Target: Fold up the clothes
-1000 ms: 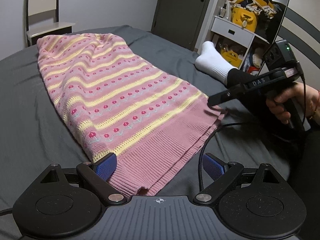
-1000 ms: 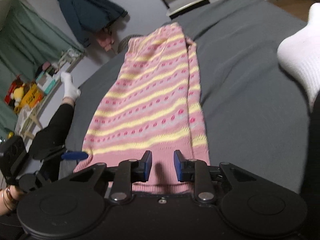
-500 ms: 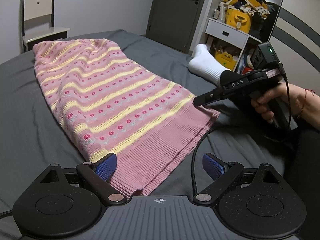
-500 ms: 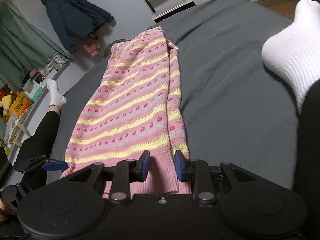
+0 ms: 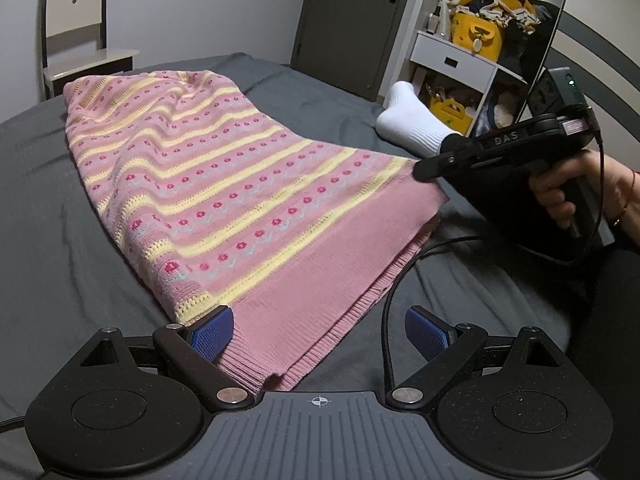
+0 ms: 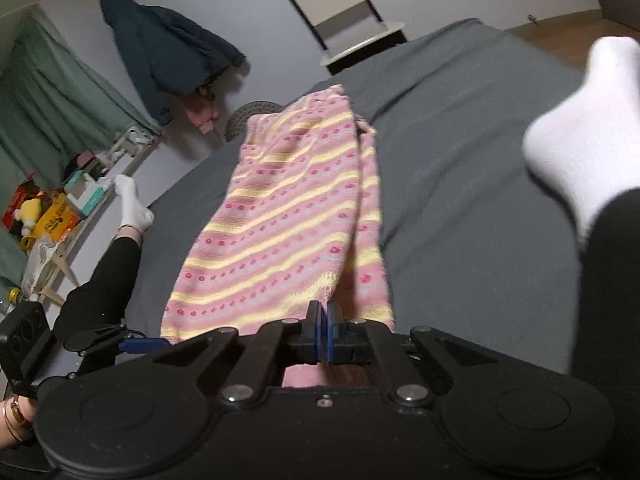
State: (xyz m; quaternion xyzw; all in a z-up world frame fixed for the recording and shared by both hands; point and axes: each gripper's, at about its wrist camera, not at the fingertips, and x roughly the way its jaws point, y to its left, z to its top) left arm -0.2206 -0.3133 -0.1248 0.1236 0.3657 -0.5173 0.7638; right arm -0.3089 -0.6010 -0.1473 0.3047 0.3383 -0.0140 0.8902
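Note:
A pink knit sweater point(image 5: 224, 184) with yellow stripes and small red flowers lies lengthwise on a grey bed point(image 5: 48, 240). My left gripper point(image 5: 318, 332) is open, its blue pads on either side of the near corner of the ribbed hem. My right gripper point(image 6: 324, 316) is shut on the hem's other corner. In the left wrist view a hand holds the right gripper point(image 5: 420, 168) at that corner, which is raised a little off the bed. In the right wrist view the sweater point(image 6: 288, 216) stretches away, with the left gripper point(image 6: 140, 344) low on the left.
The person's feet in white socks point(image 5: 412, 120) point(image 6: 580, 136) rest on the bed beside the sweater. A black cable point(image 5: 390, 300) curls near my left gripper. A chair point(image 5: 76, 28) stands beyond the bed's far end, cluttered shelves point(image 5: 472, 40) to the right, a dark jacket point(image 6: 168, 48) on the wall.
My right gripper's fingers have shut on the hem corner and raised it slightly. The left gripper has stayed open at the other corner.

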